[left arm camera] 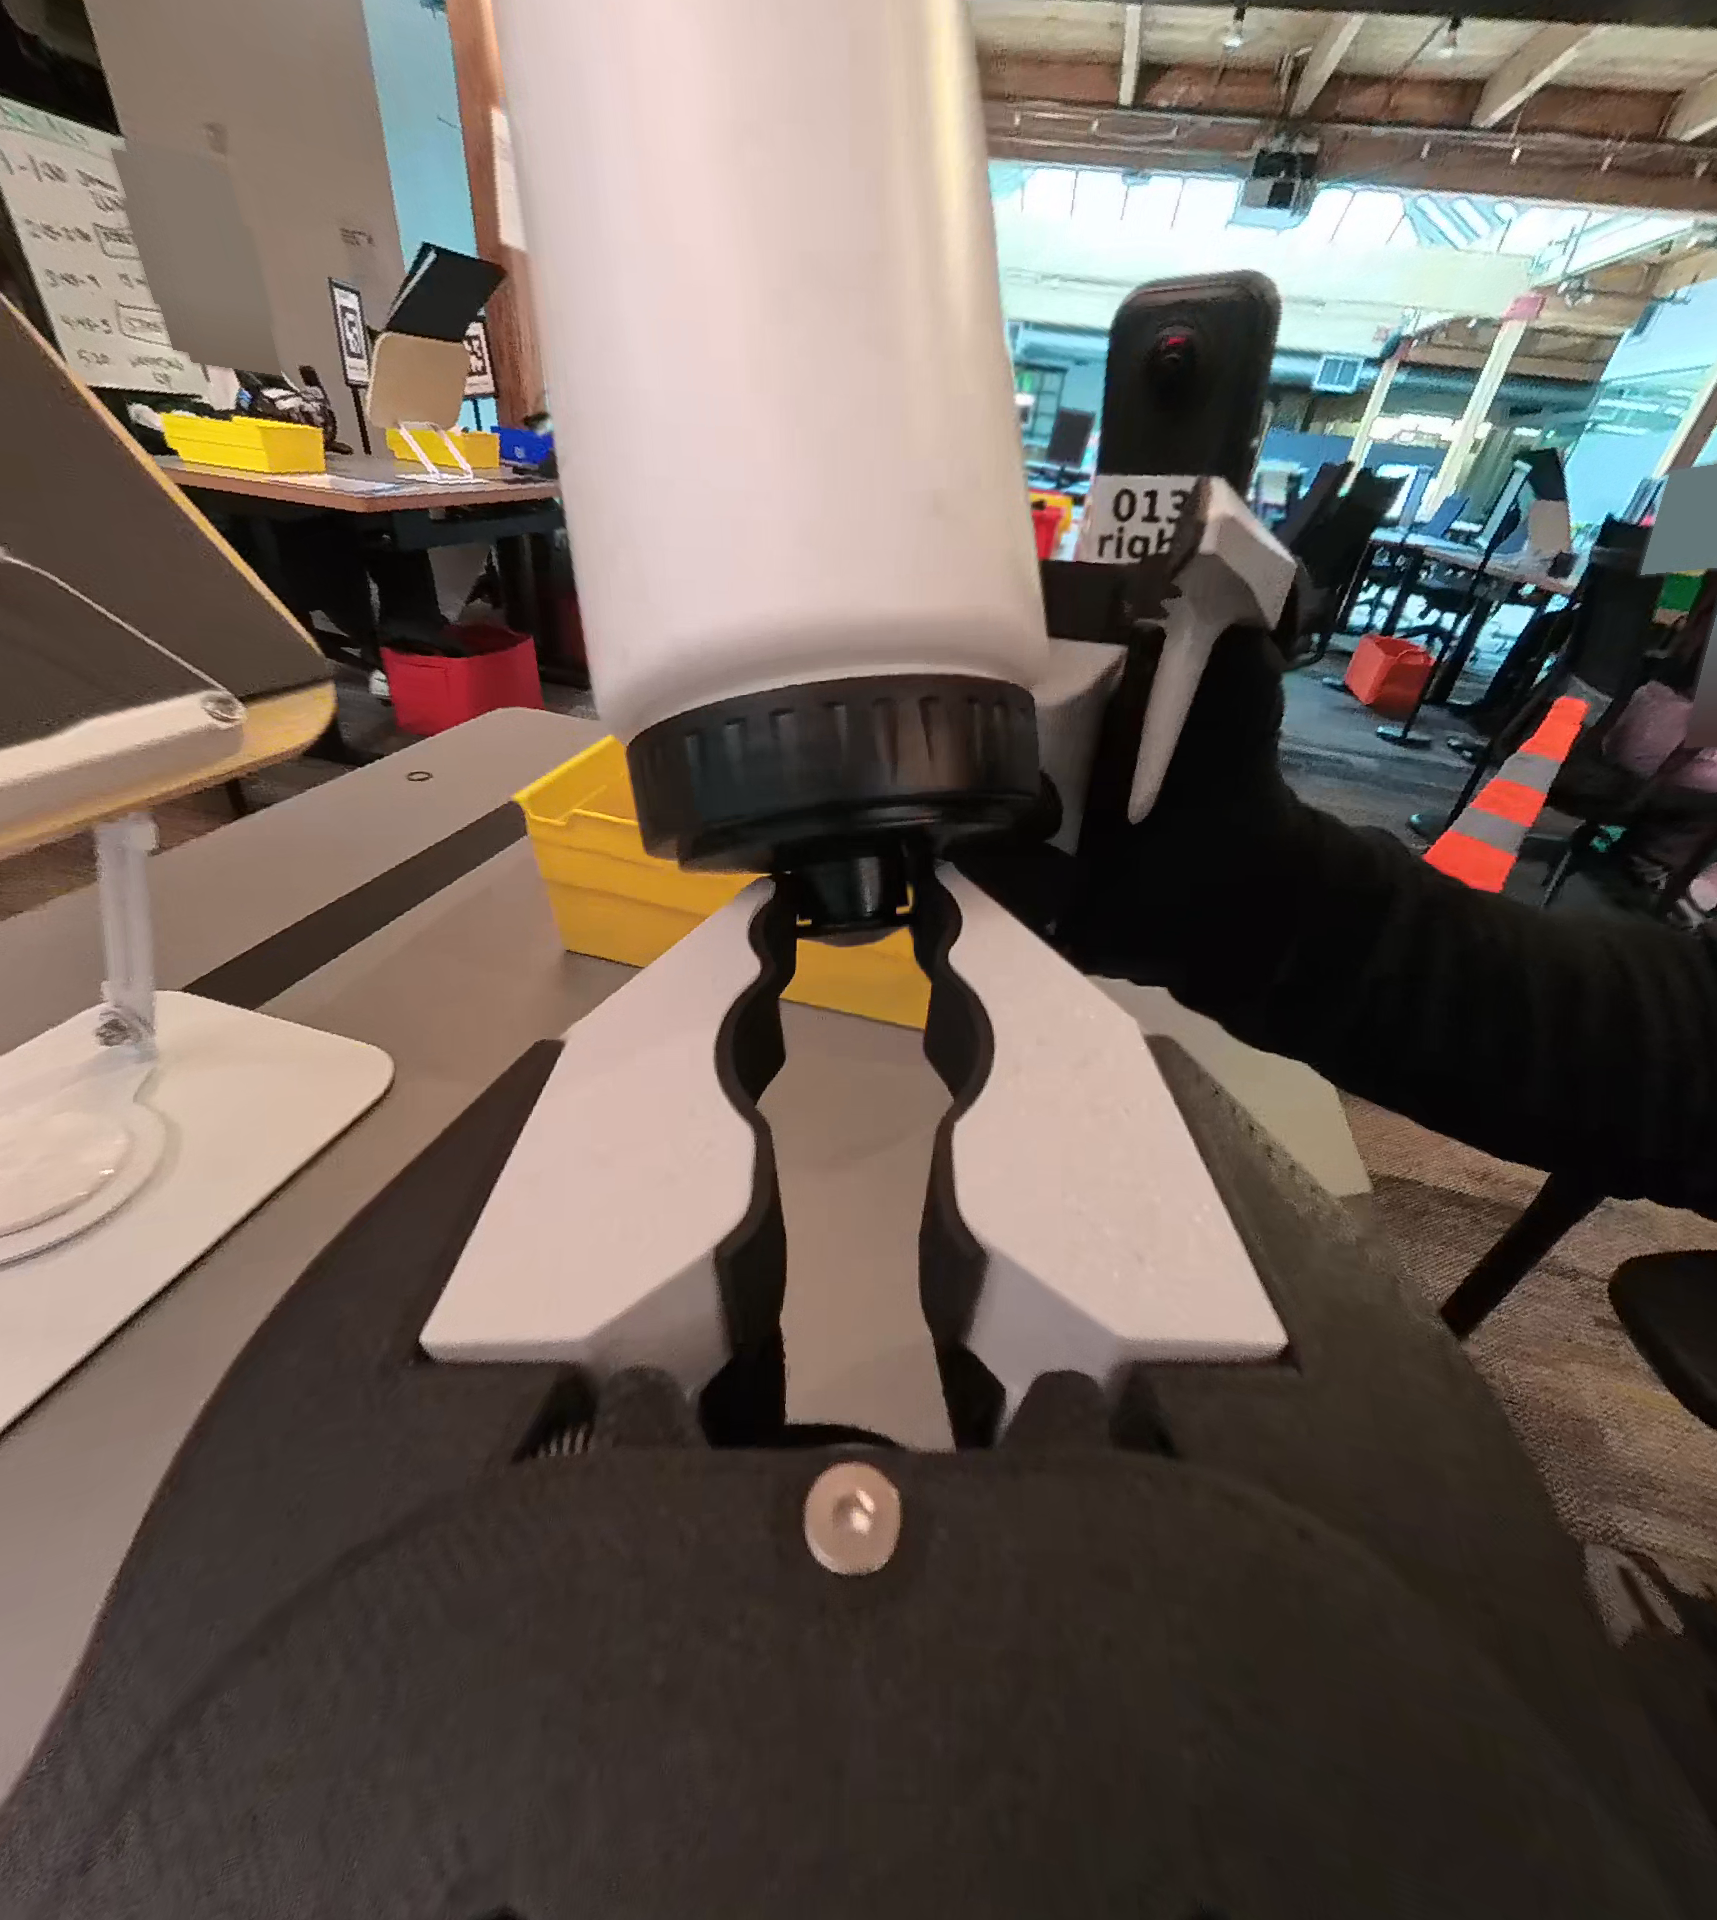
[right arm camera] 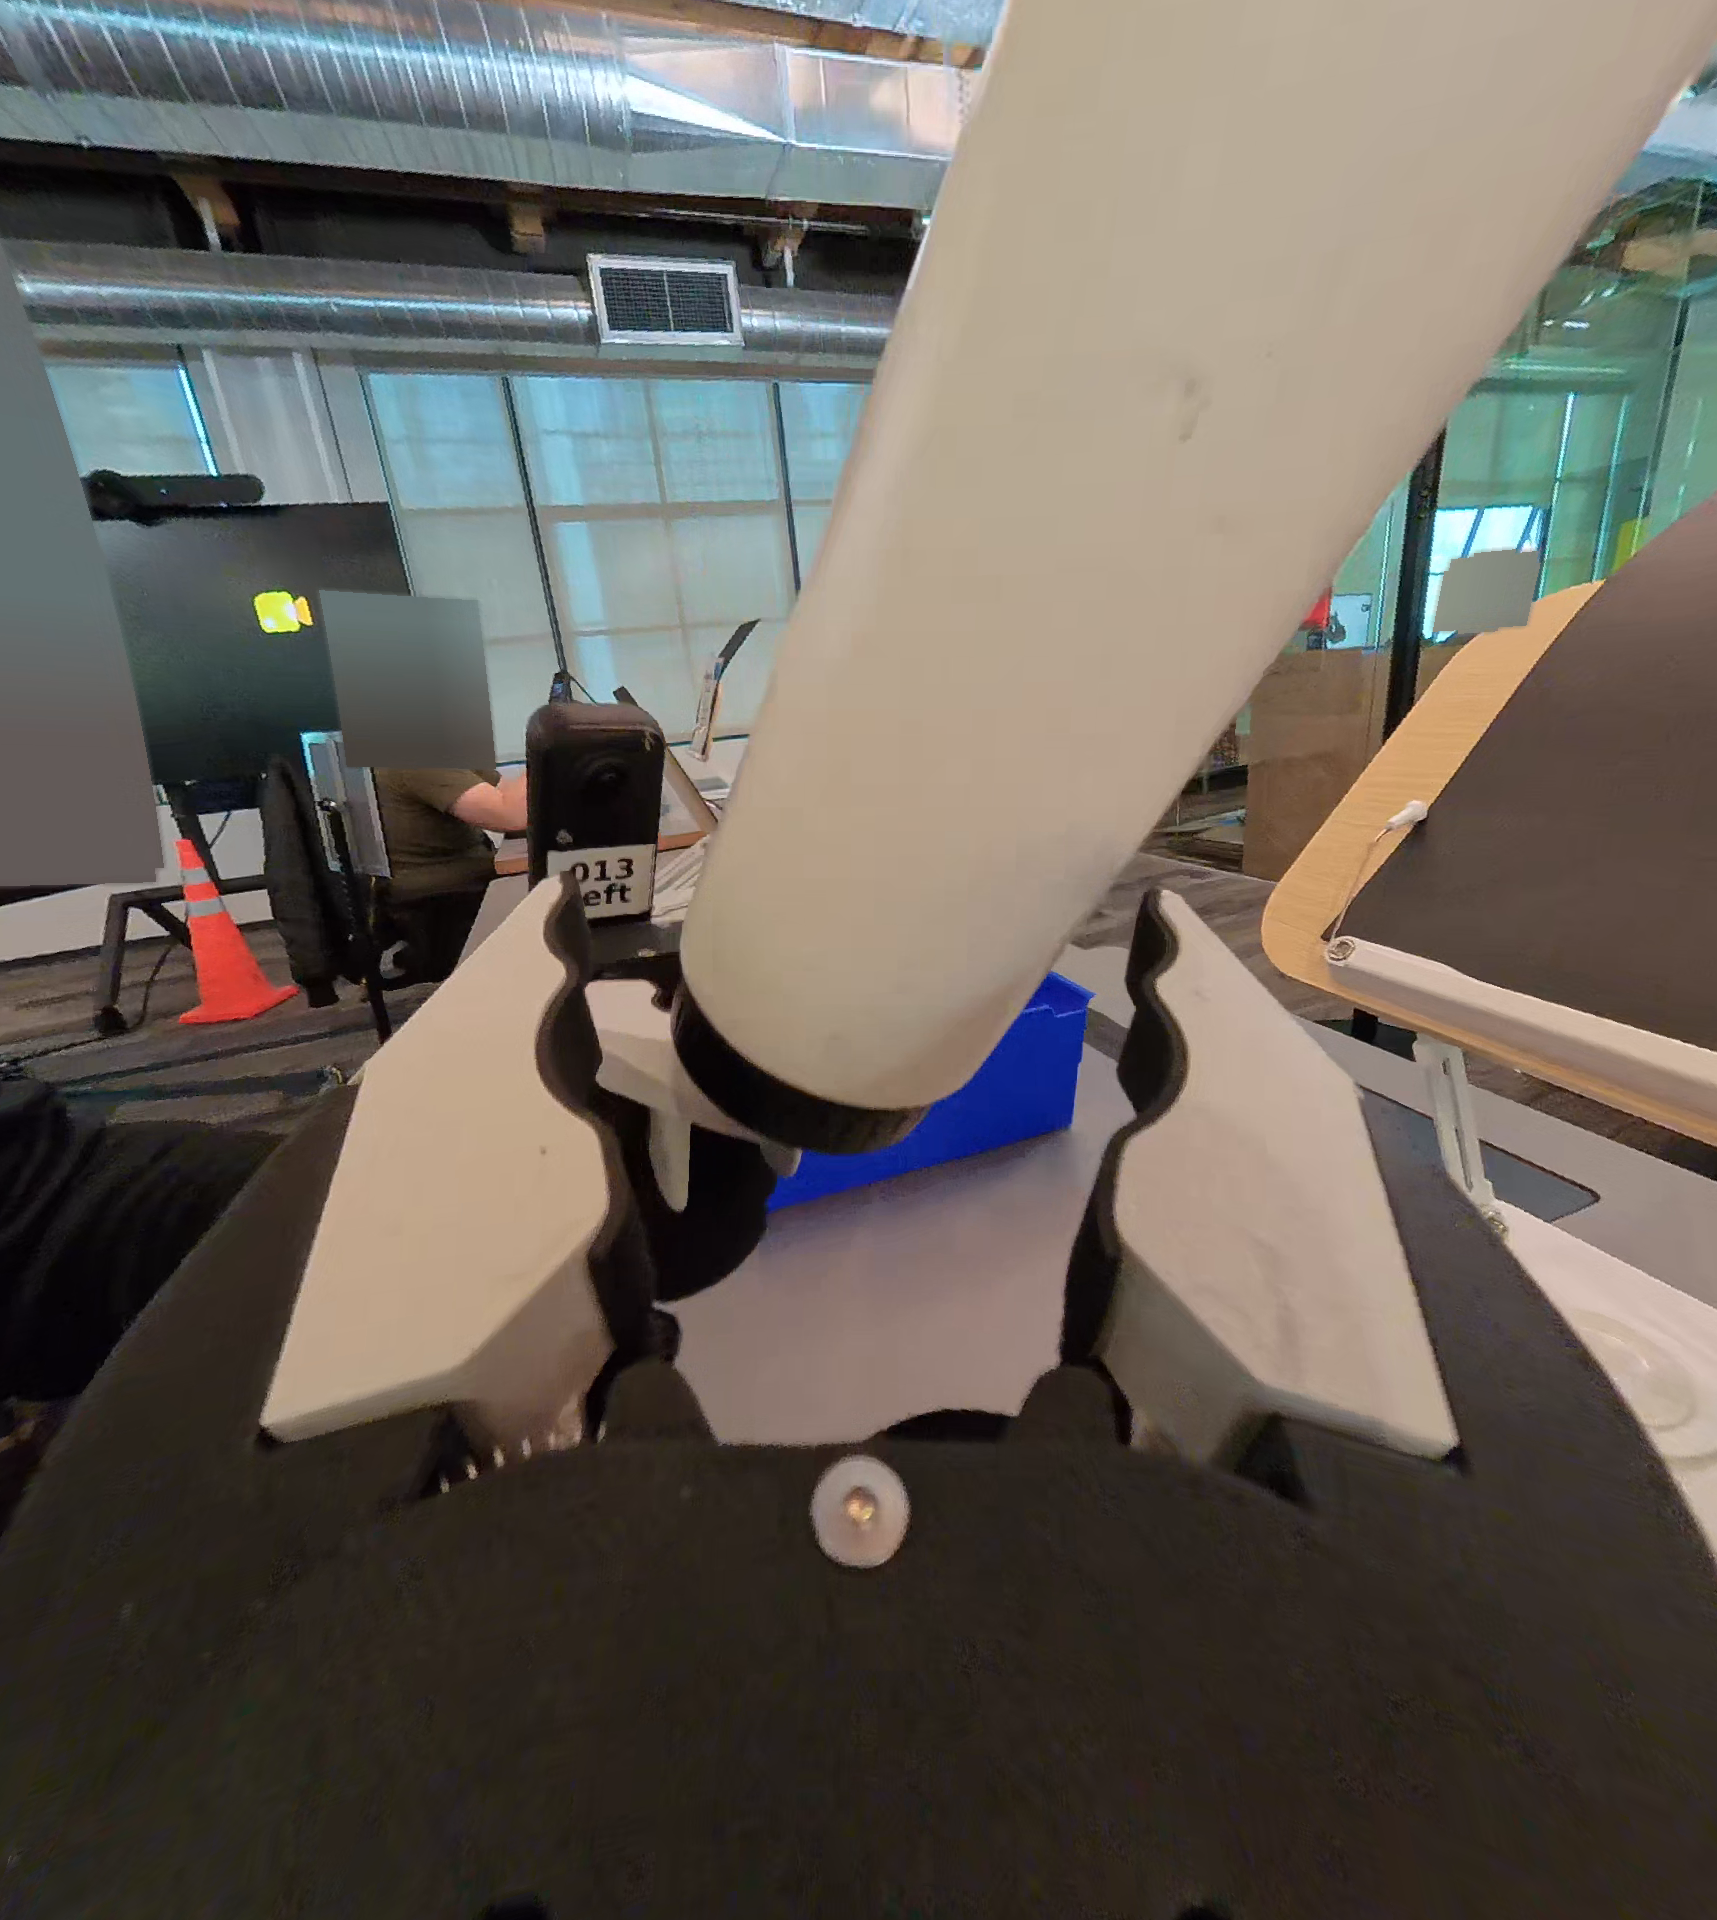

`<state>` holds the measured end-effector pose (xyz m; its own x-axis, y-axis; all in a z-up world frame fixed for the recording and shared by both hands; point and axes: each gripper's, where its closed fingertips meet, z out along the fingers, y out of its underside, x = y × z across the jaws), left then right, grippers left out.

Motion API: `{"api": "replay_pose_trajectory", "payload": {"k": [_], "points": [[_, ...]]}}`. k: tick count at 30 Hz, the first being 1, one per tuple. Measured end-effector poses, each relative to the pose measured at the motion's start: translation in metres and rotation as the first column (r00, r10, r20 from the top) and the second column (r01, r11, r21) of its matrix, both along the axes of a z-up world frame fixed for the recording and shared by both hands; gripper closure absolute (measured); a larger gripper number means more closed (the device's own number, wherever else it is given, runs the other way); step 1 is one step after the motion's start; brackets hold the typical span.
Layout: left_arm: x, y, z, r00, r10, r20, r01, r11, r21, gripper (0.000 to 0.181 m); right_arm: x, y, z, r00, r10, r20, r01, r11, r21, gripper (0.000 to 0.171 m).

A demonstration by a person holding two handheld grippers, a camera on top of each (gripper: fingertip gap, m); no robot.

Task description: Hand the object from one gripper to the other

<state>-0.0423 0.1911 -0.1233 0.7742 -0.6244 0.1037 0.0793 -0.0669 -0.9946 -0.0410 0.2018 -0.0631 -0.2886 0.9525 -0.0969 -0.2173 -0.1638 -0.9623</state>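
The left gripper [left arm camera: 849, 899] is clamped by its fingertips on a bottle's black spout; the right gripper [right arm camera: 859, 935] stands spread wide, touching nothing, its holder's black-gloved hand [left arm camera: 1197, 790] around the handle

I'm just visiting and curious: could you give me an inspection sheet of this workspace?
Surface: grey table.
Job's things: tall white bottle with black ribbed cap, cap end down, nozzle pinched by the left gripper.
Clutter: yellow plastic bin; blue plastic bin; white stand base.
Grippers: left shut on the nozzle; right gripper open, bottle between its fingers, untouched.
Cables: nothing seen.
Surroundings: orange traffic cone, desks, ceiling ducts.
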Motion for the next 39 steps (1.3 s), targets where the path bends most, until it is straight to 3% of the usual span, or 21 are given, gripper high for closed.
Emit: {"api": "replay_pose_trajectory", "payload": {"k": [4,8,11,16,20,25,32,35,36,39], "points": [[-0.014,-0.003,0.01,0.999,0.018,-0.029,-0.018,1.0,0.01,0.161,0.004,0.006,-0.004,0.998,-0.052,0.019,0.051,0.998,0.027,0.065],[-0.025,-0.008,0.014,0.999,0.007,-0.032,-0.008,1.0,-0.023,0.161,0.013,0.013,-0.011,0.962,-0.267,0.05,0.24,0.922,0.304,0.059],[-0.035,-0.011,0.011,0.997,-0.004,-0.079,-0.003,0.996,-0.085,0.161,0.021,0.015,-0.015,0.893,-0.45,0.019,0.351,0.721,0.598,0.051],[-0.044,-0.017,0.001,0.987,-0.055,-0.149,0.019,0.972,-0.234,0.161,0.022,0.013,-0.025,0.81,-0.58,-0.084,0.342,0.351,0.872,0.05],[-0.054,-0.019,-0.013,0.982,-0.089,-0.169,0.023,0.935,-0.355,0.161,0.003,0.002,-0.033,0.773,-0.602,-0.201,0.251,-0.001,0.968,0.043],[-0.052,-0.025,-0.024,0.976,-0.144,-0.164,0.056,0.892,-0.449,0.161,-0.026,0.0,-0.049,0.788,-0.567,-0.241,0.096,-0.273,0.957,0.044],[-0.033,-0.033,-0.032,0.964,-0.228,-0.135,0.13,0.851,-0.51,0.161,-0.048,0.024,-0.055,0.818,-0.527,-0.23,-0.054,-0.469,0.881,0.042],[-0.023,-0.037,-0.037,0.951,-0.268,-0.152,0.15,0.833,-0.532,0.161,-0.05,0.033,-0.065,0.822,-0.535,-0.196,-0.126,-0.505,0.854,0.053],[-0.022,-0.038,-0.04,0.947,-0.276,-0.164,0.146,0.826,-0.545,0.161,-0.05,0.034,-0.066,0.824,-0.534,-0.189,-0.137,-0.512,0.848,0.068],[-0.021,-0.037,-0.042,0.95,-0.276,-0.146,0.154,0.821,-0.55,0.161,-0.05,0.037,-0.07,0.823,-0.545,-0.16,-0.159,-0.492,0.856,0.071]]}}
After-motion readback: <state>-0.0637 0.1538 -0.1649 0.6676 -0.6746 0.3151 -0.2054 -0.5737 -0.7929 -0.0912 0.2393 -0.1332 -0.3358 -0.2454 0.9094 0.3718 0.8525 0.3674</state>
